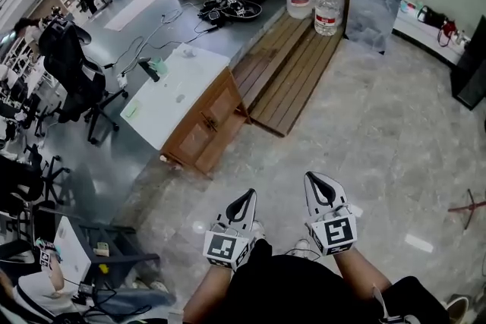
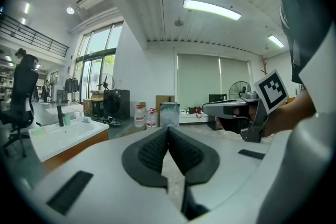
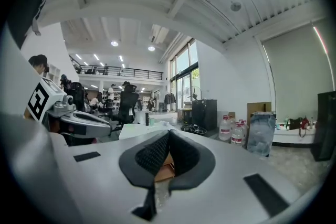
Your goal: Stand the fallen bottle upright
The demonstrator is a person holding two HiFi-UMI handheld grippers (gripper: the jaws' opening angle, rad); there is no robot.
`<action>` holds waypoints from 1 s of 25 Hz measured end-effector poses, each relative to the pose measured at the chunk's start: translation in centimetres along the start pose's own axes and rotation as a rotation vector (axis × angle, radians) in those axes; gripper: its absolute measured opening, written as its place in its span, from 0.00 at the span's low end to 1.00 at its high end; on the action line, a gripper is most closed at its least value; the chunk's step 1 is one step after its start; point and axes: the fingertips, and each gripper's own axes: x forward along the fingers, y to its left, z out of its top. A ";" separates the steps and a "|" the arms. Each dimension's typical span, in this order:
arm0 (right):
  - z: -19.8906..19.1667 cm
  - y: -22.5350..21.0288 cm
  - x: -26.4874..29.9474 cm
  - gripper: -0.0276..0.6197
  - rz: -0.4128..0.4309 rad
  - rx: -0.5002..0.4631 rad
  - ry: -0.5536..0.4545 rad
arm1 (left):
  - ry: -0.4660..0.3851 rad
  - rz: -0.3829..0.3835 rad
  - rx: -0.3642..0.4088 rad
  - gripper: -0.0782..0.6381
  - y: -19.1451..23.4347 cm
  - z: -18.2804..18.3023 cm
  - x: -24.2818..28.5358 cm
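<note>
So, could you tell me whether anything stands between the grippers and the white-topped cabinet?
Nothing visible does: only floor lies between the left gripper, the right gripper and the cabinet. No fallen bottle can be made out on its top from here.

Your bottle: a small pale shape on the white table, well ahead of you and to your left.

In your head view the bottle [image 1: 187,52] is a short, pale, see-through-looking thing close to the far corner of the table [image 1: 163,114]. It sits just inside the two edges that meet there. In your left gripper view it [image 2: 86,119] shows low and flat against the top, wider than it is tall, which fits a bottle on its side. It is too small for you to make out a cap, a label or which way its neck points.
</note>
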 end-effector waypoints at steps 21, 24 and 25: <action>4.8 10.4 17.7 0.11 0.013 -0.081 -0.030 | -0.039 0.040 -0.022 0.13 22.4 1.1 -1.7; 4.6 11.6 19.8 0.21 0.019 -0.090 -0.020 | -0.040 0.067 -0.023 0.13 25.3 0.8 -2.6; 4.5 11.9 20.3 0.22 0.022 -0.090 -0.013 | -0.039 0.072 -0.025 0.13 25.9 0.7 -2.9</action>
